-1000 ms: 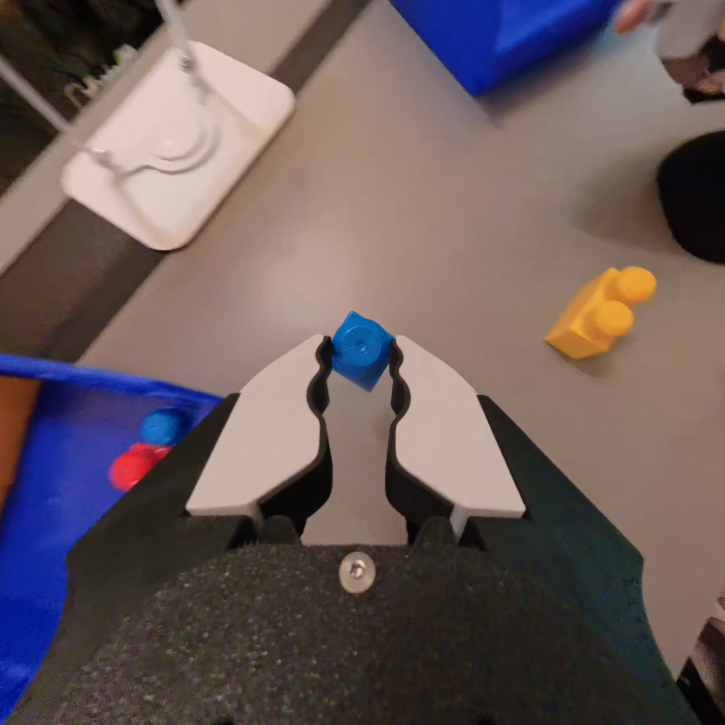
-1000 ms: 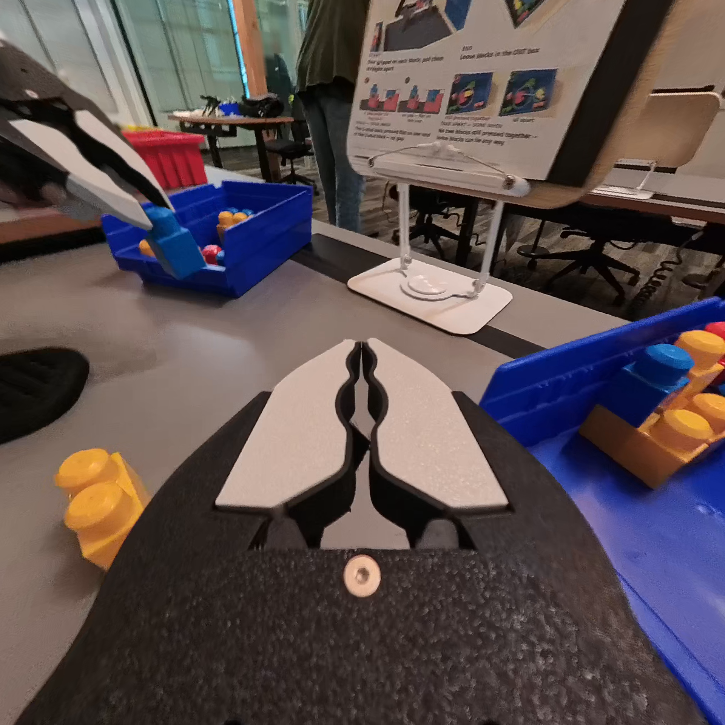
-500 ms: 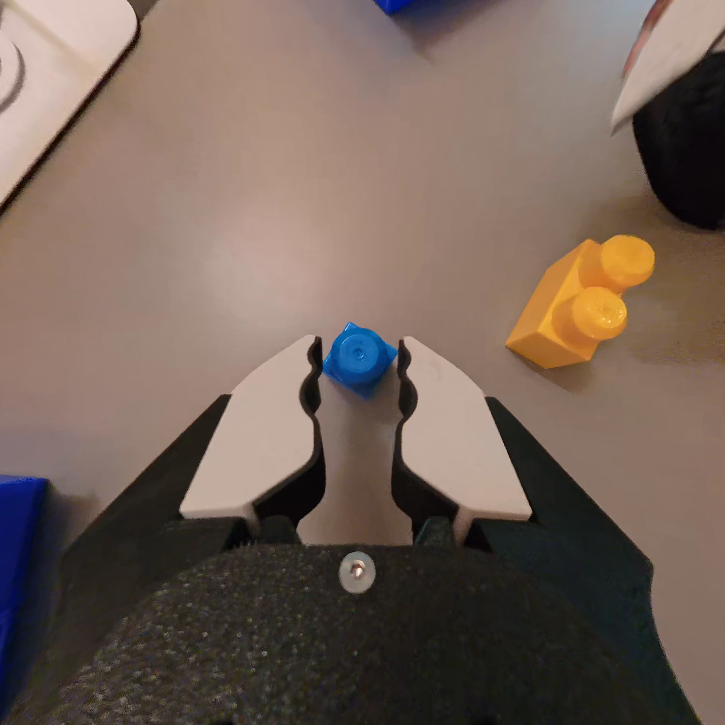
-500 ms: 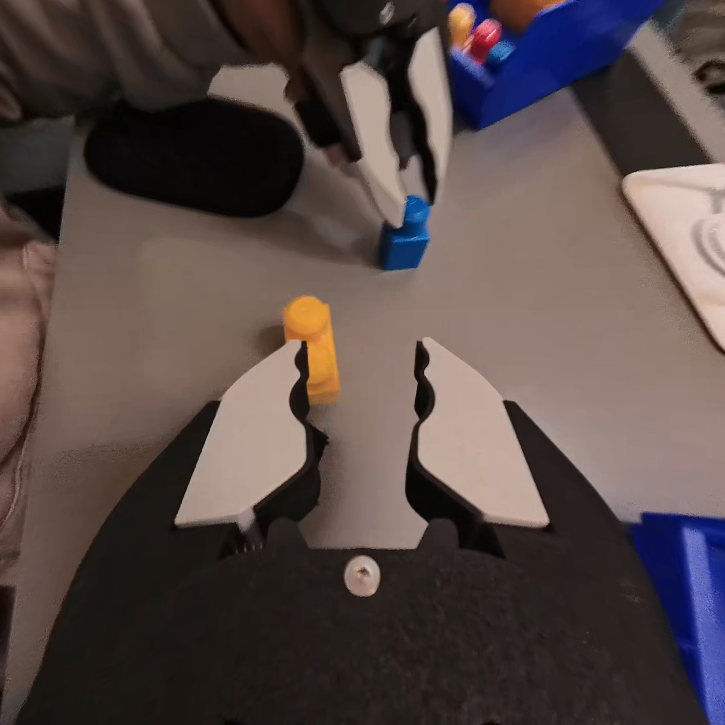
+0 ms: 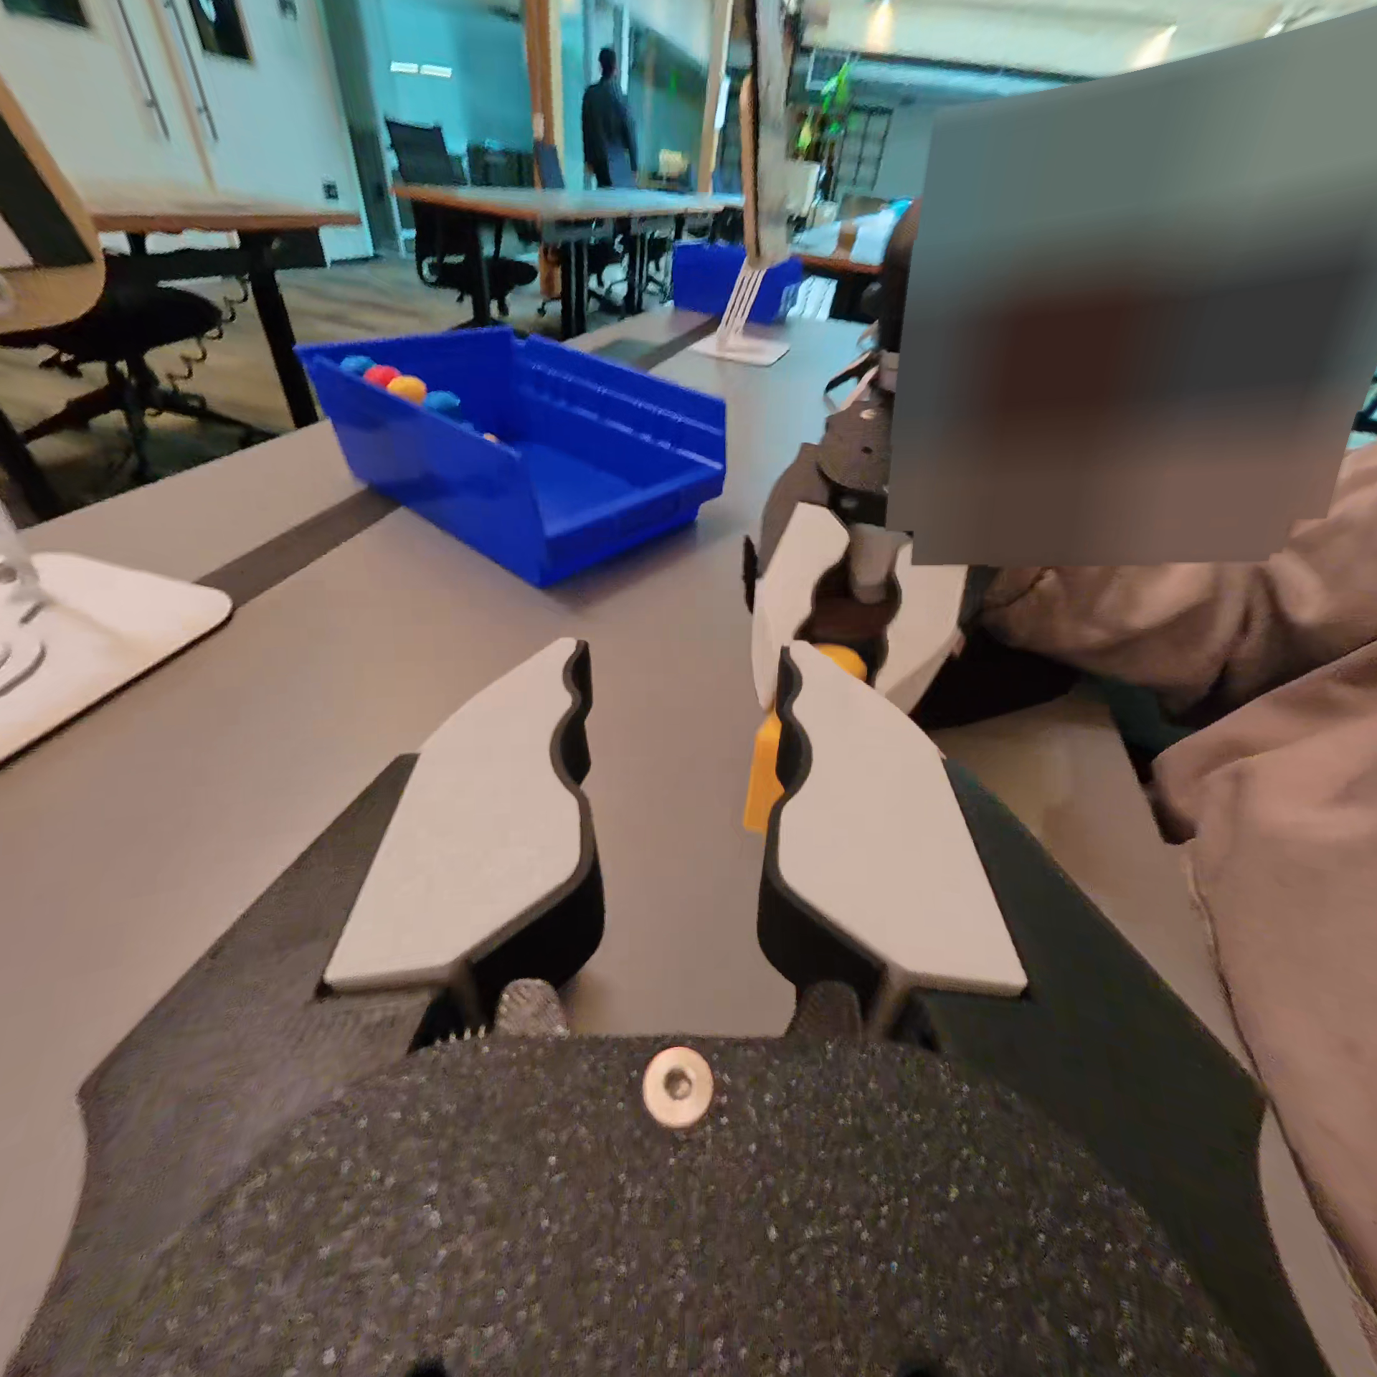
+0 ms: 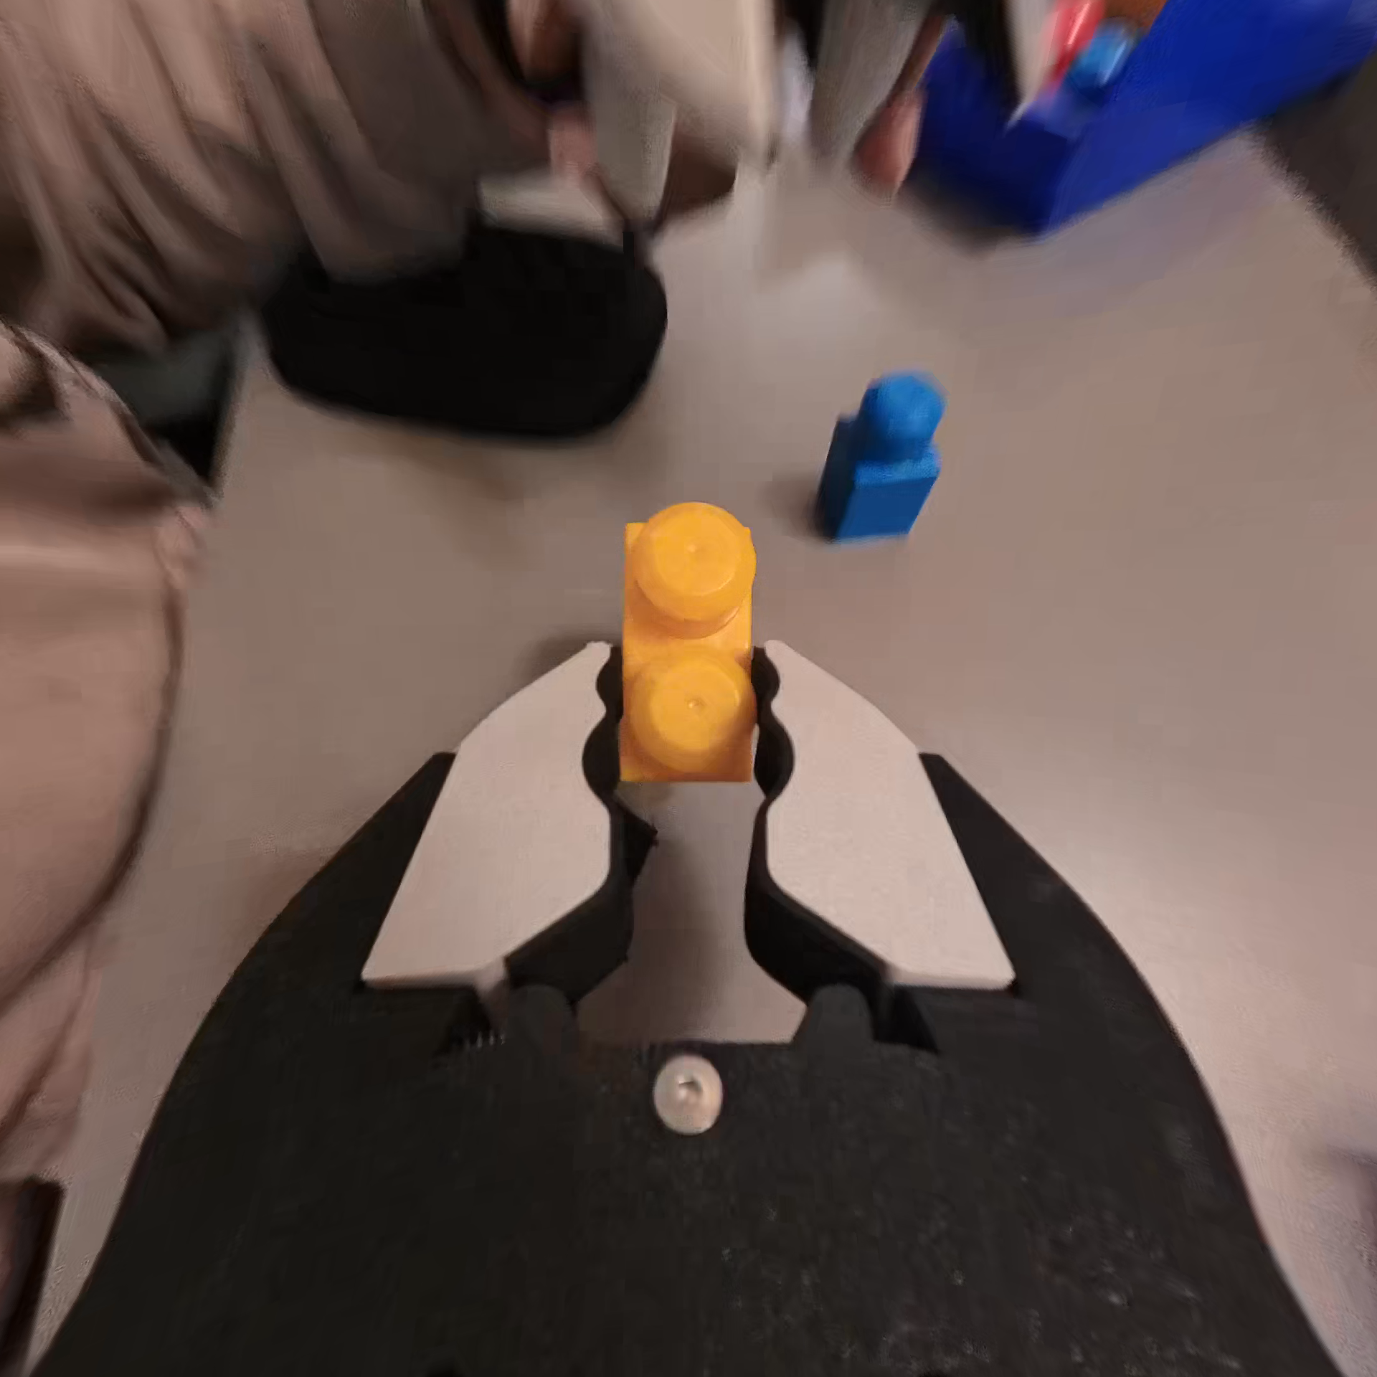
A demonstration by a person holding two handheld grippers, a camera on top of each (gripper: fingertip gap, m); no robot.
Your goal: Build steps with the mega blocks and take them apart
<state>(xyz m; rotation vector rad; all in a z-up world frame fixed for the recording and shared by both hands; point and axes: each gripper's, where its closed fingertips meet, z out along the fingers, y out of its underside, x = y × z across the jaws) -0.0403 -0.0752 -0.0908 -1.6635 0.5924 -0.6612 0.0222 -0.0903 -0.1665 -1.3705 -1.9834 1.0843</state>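
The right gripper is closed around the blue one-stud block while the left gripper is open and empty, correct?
Not quite. The right wrist view shows the right gripper closed on the yellow two-stud block; the blue one-stud block stands free on the table. The left gripper is indeed open and empty.

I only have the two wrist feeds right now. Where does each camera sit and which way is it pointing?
Left wrist view: on the left gripper, low over the table, looking level toward a blue bin; own open fingers show.
Right wrist view: on the right gripper, looking steeply down; own fingers flank the yellow block.
Shared: yellow block, right gripper, grey table.
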